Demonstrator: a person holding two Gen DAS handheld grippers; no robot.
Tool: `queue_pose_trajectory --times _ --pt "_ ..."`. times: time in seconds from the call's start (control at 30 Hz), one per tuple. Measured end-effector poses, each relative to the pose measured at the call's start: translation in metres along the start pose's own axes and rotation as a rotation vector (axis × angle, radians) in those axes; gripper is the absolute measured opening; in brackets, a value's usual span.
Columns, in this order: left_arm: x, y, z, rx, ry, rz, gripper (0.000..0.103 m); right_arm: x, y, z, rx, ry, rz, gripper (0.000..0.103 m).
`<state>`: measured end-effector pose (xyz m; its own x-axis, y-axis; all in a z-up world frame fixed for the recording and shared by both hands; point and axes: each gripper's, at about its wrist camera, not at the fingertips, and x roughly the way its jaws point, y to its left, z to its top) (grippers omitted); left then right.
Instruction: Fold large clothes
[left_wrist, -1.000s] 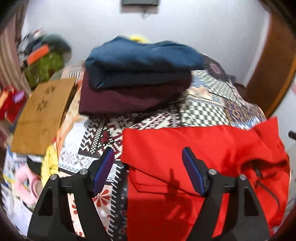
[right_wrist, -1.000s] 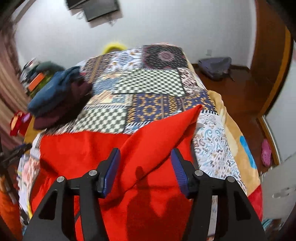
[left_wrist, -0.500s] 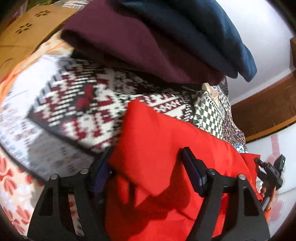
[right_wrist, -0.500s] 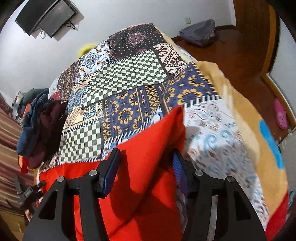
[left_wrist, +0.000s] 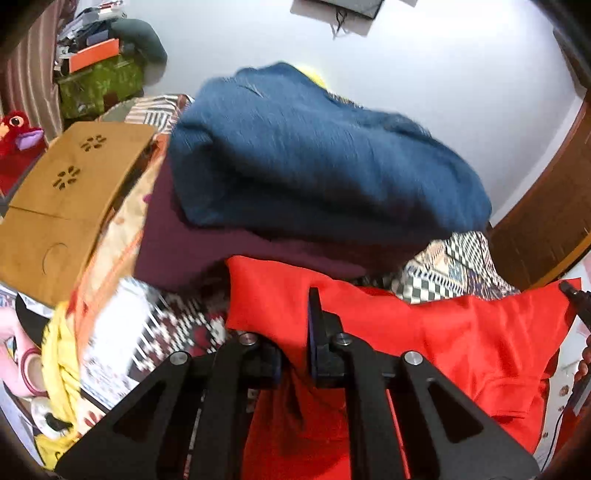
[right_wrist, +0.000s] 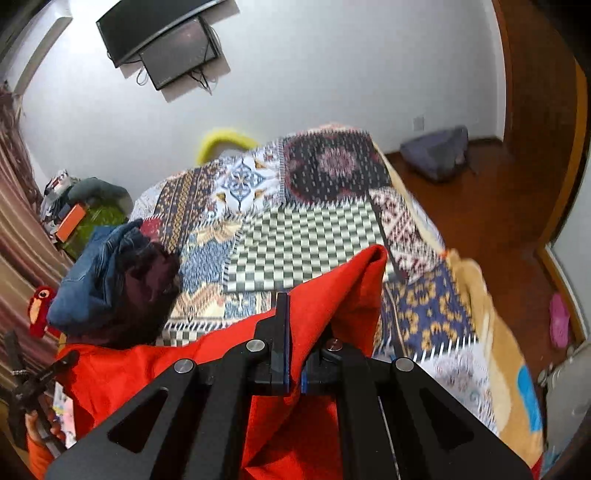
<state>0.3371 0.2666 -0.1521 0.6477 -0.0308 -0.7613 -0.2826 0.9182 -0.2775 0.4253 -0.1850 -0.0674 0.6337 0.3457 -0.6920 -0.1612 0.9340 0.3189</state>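
Left wrist view: the left claw (left_wrist: 295, 354), its jaws just closed, pinches the red garment (left_wrist: 461, 332), which spreads rightward before the folded blue and maroon stack (left_wrist: 314, 166), apparently touching it. Right wrist view: the right claw (right_wrist: 293, 365), jaws just closed, clamps a raised corner of the red garment (right_wrist: 332, 295) above the bed's patchwork cover (right_wrist: 306, 240).

The left gripper (left_wrist: 295, 354) is pointing steeply downward, and its jaws have just been closing; they are now pinching a fold of the red garment (left_wrist: 461, 332) between the pads. The right gripper (right_wrist: 293, 354) is also angling downward, and its jaws have just been closing; they are now clamping a raised corner of the same fabric. Both frames are standing roughly level, without visible tilt.
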Motion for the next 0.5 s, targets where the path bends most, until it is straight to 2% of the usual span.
queue_pose_trajectory --times 0.1,0.2,0.27,0.33,0.4,0.5 --pt "0.01 0.015 0.003 -0.018 0.022 -0.004 0.01 0.021 -0.014 -0.007 0.031 0.055 -0.012 0.003" --pt "0.033 0.024 -0.008 0.013 0.077 0.042 0.012 0.053 -0.034 -0.023 0.035 0.142 -0.092 0.003" --pt "0.049 0.025 -0.02 0.063 0.116 0.121 0.024 0.064 -0.049 -0.036 0.042 0.183 -0.161 0.004" --pt "0.056 0.027 -0.031 0.093 0.136 0.168 0.033 0.066 -0.059 -0.044 0.055 0.214 -0.188 0.006" --pt "0.052 0.029 -0.039 0.103 0.128 0.184 0.037 0.058 -0.064 -0.048 0.052 0.214 -0.204 0.012" --pt "0.039 0.026 -0.043 0.13 0.118 0.23 0.042 0.036 -0.059 -0.05 -0.009 0.186 -0.26 0.013"
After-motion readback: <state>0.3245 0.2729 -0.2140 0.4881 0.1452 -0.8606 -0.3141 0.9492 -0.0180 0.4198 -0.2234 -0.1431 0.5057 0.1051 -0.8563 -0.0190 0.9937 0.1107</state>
